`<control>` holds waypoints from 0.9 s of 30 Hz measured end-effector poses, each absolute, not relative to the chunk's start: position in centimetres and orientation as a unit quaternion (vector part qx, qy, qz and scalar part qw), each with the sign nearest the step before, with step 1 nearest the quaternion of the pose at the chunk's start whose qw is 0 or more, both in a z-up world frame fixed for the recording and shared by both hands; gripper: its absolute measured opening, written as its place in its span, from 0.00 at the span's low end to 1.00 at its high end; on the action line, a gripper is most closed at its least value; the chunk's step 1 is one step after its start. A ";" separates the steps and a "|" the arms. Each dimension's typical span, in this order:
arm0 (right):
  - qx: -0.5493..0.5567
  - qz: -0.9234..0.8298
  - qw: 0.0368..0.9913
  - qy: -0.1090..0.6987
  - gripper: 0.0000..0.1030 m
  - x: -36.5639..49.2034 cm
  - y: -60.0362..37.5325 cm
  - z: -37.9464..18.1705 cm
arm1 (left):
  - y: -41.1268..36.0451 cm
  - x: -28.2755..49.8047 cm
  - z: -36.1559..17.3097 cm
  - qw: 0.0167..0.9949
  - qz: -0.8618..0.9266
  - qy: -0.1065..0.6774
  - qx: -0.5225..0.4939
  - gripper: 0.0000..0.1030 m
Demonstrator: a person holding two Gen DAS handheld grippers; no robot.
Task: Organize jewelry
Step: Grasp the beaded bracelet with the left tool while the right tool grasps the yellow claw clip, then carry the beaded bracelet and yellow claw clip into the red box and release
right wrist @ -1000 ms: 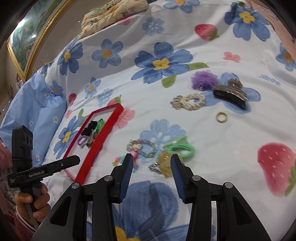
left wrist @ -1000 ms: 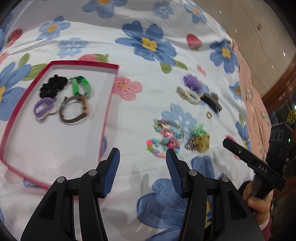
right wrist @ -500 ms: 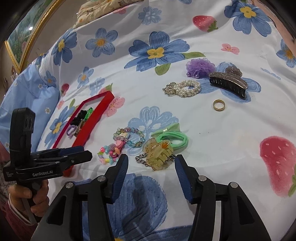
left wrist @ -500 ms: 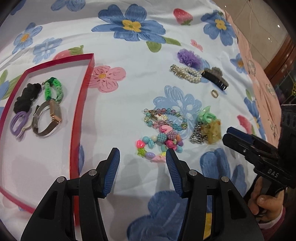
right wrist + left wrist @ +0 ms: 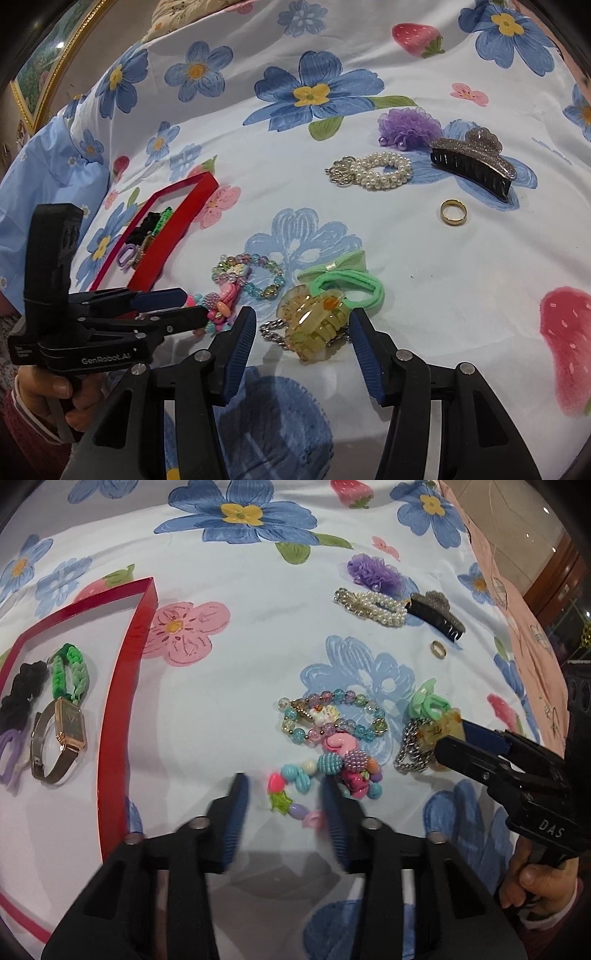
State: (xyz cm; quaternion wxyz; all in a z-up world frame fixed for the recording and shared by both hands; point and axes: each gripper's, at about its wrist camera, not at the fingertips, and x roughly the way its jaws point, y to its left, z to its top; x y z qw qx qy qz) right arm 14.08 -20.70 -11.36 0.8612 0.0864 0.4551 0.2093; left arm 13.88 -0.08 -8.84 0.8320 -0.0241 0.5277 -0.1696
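Red tray (image 5: 122, 686); gold ring (image 5: 453, 212); blue-floral sheet (image 5: 424, 258).

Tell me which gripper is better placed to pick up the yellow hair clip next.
The right gripper. Its open fingers sit on either side of the yellow hair clip, level with it. The left gripper is open around the colorful bead bracelet instead, nearer the red tray.

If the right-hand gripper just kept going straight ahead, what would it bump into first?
Most likely the yellow translucent hair claw, which sits between the open jaws of the right gripper. The green hair tie lies just beyond it.
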 end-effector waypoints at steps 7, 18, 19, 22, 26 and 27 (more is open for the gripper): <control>0.084 0.192 0.862 0.462 0.35 14.4 -21.2 -12.5 | 0.3 13.7 -8.8 0.830 -0.188 0.524 -0.043 0.08; 0.088 0.202 0.872 0.438 0.35 13.2 -21.5 -10.0 | 1.8 11.4 -5.2 0.845 -0.205 0.485 -0.096 0.08; 0.088 0.205 0.872 0.436 0.35 13.1 -21.3 -9.8 | 1.9 11.2 -4.8 0.847 -0.206 0.481 -0.098 0.08; 0.088 0.220 0.871 0.431 0.35 12.7 -20.6 -9.1 | 2.5 10.6 -3.7 0.853 -0.204 0.469 -0.103 0.08; 0.089 0.235 0.868 0.428 0.35 12.4 -19.5 -8.5 | 3.9 9.7 -2.3 0.861 -0.199 0.453 -0.115 0.08; 0.090 0.239 0.867 0.428 0.35 12.4 -19.3 -8.3 | 4.4 9.5 -1.8 0.864 -0.196 0.448 -0.119 0.08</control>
